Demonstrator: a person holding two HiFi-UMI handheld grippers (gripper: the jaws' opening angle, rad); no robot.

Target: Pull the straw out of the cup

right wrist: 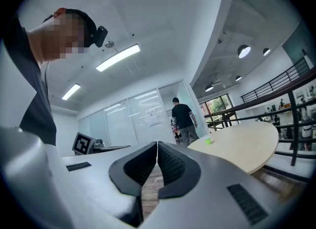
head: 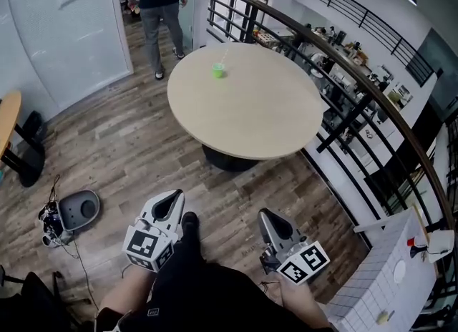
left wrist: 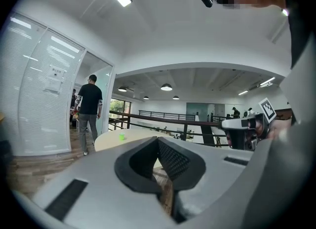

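At the far left, a grey round device (head: 79, 211) lies on the wood floor with loose wires beside it. Further up, a person (head: 159, 8) in a dark top stands by the glass wall (head: 64, 30). The left gripper (head: 174, 196) is held low in front of the wearer. Its jaws are pressed together with nothing between them — its own view shows the pads meeting at the tips. The round table (head: 265, 116) stands well ahead of both grippers. The green cup (head: 218, 71) sits near the table's far edge, and the pale straw (head: 224, 56) rises from it at a tilt. The right gripper (head: 263, 214) is likewise closed and empty, well apart from the cup. On the right a dark railing (head: 343, 80) curves past the table, and a white gridded board (head: 372, 280) fills the lower right corner.
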